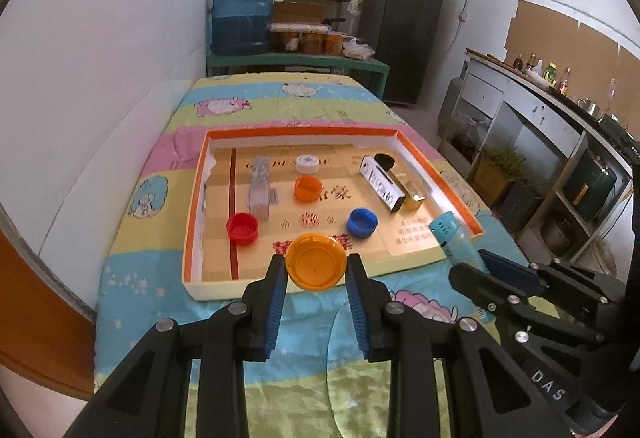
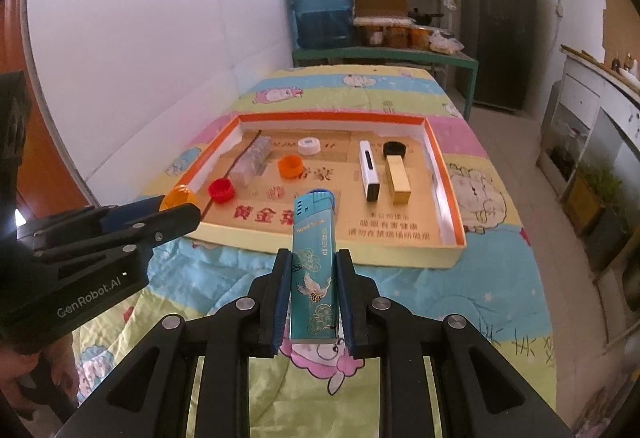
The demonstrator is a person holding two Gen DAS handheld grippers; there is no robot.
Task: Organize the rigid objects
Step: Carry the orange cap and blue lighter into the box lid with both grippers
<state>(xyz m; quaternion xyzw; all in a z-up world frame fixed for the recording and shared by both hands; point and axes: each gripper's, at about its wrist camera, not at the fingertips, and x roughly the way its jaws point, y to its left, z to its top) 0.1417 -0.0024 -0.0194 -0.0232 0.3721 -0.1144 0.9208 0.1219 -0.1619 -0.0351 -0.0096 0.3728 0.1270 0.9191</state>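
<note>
My left gripper (image 1: 316, 270) is shut on a big orange cap (image 1: 316, 262), held above the near edge of the shallow orange-rimmed box (image 1: 304, 132). My right gripper (image 2: 313, 270) is shut on a teal lighter (image 2: 313, 258) that stands upright between the pads, in front of the box (image 2: 332, 116). Inside the box lie a red cap (image 1: 242, 228), a small orange cap (image 1: 308, 188), a blue cap (image 1: 362, 222), a white cap (image 1: 307, 163), a black cap (image 1: 385, 160), a clear plastic case (image 1: 260, 190), a white lighter (image 2: 369, 171) and a gold lighter (image 2: 398, 180).
The box rests on a colourful cartoon-print quilt (image 1: 280, 98) over the table. A white wall runs along the left. Behind the table stand a blue water jug (image 1: 242, 14), shelves and a dark fridge (image 1: 404, 22). A counter with bottles lines the right side.
</note>
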